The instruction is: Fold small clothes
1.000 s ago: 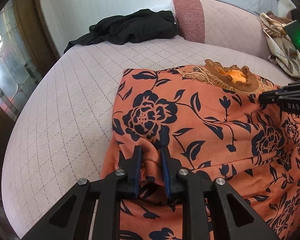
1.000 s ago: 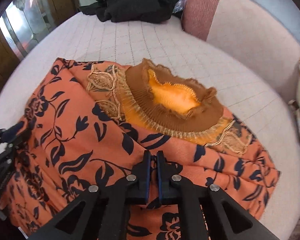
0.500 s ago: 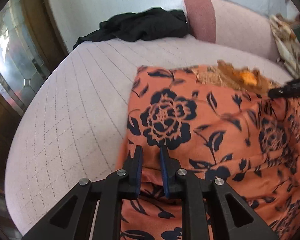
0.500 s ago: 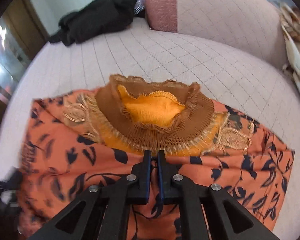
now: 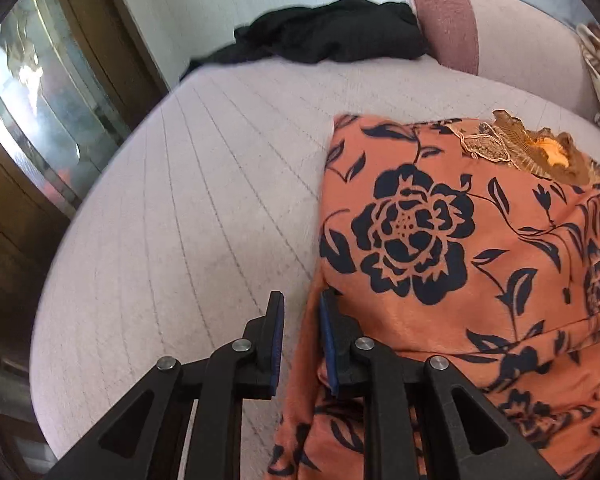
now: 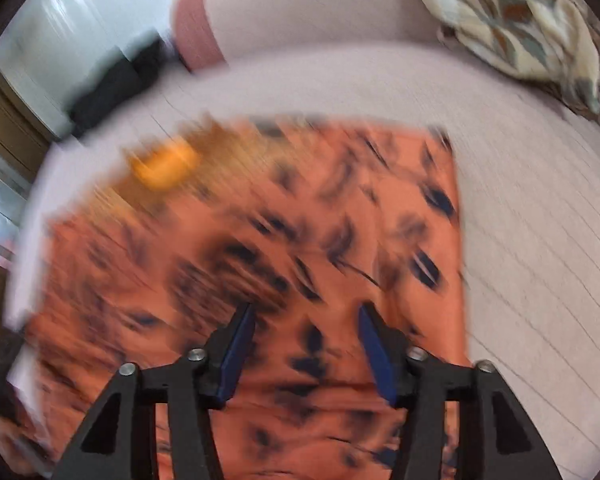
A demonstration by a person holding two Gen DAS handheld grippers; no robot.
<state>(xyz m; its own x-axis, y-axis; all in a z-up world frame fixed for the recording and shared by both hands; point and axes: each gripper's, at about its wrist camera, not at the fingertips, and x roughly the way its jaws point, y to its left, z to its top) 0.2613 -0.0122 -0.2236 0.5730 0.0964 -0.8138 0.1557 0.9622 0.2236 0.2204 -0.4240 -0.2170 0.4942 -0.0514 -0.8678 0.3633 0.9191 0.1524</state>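
Observation:
An orange garment (image 5: pixel 460 260) with dark blue flowers lies spread on a pale pink quilted bed (image 5: pixel 180 220), its brown ruffled collar (image 5: pixel 540 148) at the far side. My left gripper (image 5: pixel 302 316) sits at the garment's left edge with its jaws narrowly apart. The edge hangs by the right pad, and bed shows beside the left pad. In the blurred right wrist view, my right gripper (image 6: pixel 306 320) hovers over the garment (image 6: pixel 260 240). Its jaws are opening, with cloth below them but nothing pinched.
A black heap of clothing (image 5: pixel 328 36) lies at the bed's far edge beside a dusty-pink bolster (image 5: pixel 448 20). A patterned cream cloth (image 6: pixel 520 20) drapes over the padded backrest at the right. Dark wooden glazed doors (image 5: pixel 40 100) stand left of the bed.
The right gripper let go of the fabric and opened, swinging right and rolling. The left gripper slid left, from over the garment to its left edge.

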